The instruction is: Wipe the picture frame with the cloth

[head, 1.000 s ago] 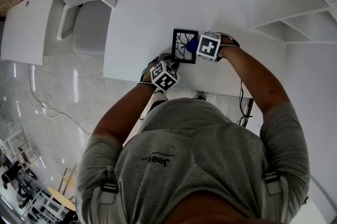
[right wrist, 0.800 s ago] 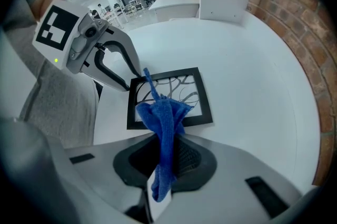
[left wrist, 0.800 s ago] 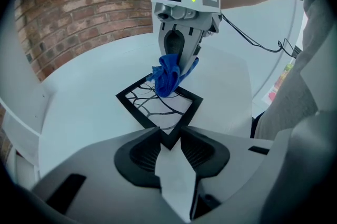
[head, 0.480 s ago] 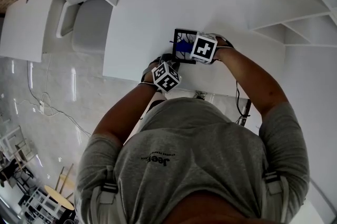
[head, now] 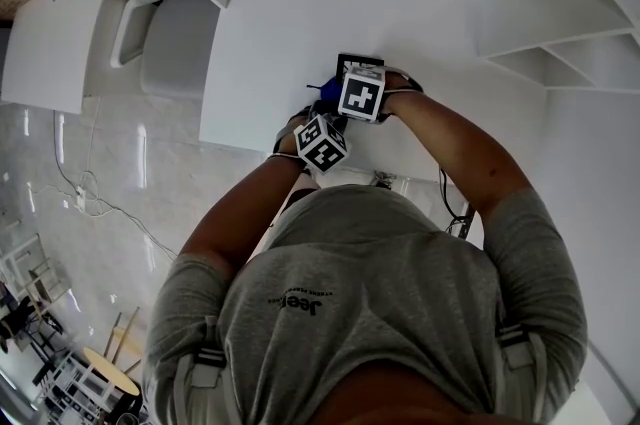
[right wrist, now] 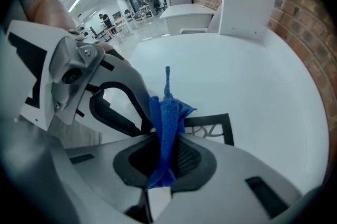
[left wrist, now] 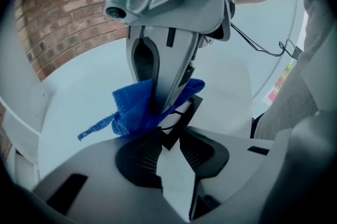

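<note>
The black picture frame (head: 357, 62) lies on the white table (head: 300, 3), mostly hidden in the head view under my right gripper (head: 350, 85). That gripper is shut on a bunched blue cloth (right wrist: 166, 117), which hangs over the frame's (right wrist: 213, 124) left part. My left gripper (left wrist: 169, 139) holds a near corner of the frame (left wrist: 183, 115) between its pads; its jaws have just been closing. The cloth (left wrist: 134, 107) and the right gripper's fingers (left wrist: 174, 59) sit directly in front of it.
A white chair (head: 172, 48) stands at the table's left side. White shelving (head: 560, 38) runs along the right. A brick wall (left wrist: 58, 22) lies beyond the table. A thin cable (left wrist: 263, 50) trails off the table's near edge.
My right gripper has carried the blue cloth leftward across the frame and now covers most of it. The left gripper has stayed put at the frame's near corner.
</note>
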`<state>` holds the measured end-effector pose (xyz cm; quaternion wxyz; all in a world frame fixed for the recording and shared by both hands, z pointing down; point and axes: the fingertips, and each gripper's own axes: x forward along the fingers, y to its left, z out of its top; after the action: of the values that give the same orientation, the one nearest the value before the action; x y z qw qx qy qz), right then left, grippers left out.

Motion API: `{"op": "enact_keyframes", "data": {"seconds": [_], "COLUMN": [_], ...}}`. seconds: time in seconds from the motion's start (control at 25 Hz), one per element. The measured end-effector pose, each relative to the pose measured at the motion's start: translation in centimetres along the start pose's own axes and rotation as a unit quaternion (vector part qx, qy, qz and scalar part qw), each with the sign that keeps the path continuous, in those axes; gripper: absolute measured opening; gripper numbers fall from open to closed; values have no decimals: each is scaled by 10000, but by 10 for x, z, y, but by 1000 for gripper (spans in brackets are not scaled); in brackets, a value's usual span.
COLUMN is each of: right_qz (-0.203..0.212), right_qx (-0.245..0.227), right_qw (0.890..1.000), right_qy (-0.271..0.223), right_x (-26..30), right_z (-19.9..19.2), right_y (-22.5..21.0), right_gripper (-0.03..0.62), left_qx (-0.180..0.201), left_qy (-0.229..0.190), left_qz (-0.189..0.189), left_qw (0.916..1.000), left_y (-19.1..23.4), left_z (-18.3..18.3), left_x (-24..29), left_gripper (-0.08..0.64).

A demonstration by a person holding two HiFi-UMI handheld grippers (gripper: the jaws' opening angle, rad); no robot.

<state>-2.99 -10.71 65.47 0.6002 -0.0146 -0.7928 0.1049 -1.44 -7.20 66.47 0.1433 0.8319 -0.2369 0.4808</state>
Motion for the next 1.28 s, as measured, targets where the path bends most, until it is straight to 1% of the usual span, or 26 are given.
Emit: {"op": "enact_keyframes", "data": {"seconds": [0.12,0.2,0.36,0.44,0.52,0.6,0.68,0.76,0.8,0.92,1.0,1.08,1.12,1.2,1.28], "right_qz": [55,63,-136,-139,1,13,-112,-298,-326,-162,31,43,31,40,26], "right_qx": [85,114,275,404,522,563,523,490,505,533,488,480,479,457,442], "right_qw": [9995,9992,9984,9977,9979,9979,9979,9973,9971,9980,9987,9987,9987,9987,9989], "right_qy": [305,368,479,529,390,307,369,463,461,306,164,144,162,225,162], "right_x": [0,-3,-13,-16,-15,-15,-15,-18,-19,-17,-14,-14,-14,-15,-14], "right_z": [-22,-34,-64,-77,-79,-78,-79,-83,-84,-80,-73,-73,-74,-76,-74], "right_y": [1,1,-8,-9,-4,-3,-6,-12,-13,-8,0,1,1,1,1], "right_gripper": [51,51,51,51,51,51,51,51,51,51,51,51,51,51,51], "left_qx": [-5,-9,-27,-28,-29,-41,-68,-57,-37,71,184,373,551,1088,1715], "left_qy": [-11,-9,7,21,31,34,9,-27,-34,-69,-204,-344,-369,-309,-144], "left_qz": [-13,-28,-65,-71,-77,-81,-117,-211,-270,-381,-376,-319,-275,-243,-352], "left_qw": [10000,10000,10000,10000,10000,10000,9999,9998,9996,9992,9989,9982,9974,9933,9844], "left_y": [-1,-1,-1,0,0,0,-1,-1,-1,2,11,27,36,52,62], "left_z": [-1,-2,-2,-3,-2,-3,-3,-2,-3,0,8,22,29,41,46], "left_x": [1,1,1,1,0,0,-1,-2,-3,-6,-11,-15,-15,-11,-4], "left_gripper": [120,120,120,120,120,120,120,120,120,120,120,120,120,120,123]}}
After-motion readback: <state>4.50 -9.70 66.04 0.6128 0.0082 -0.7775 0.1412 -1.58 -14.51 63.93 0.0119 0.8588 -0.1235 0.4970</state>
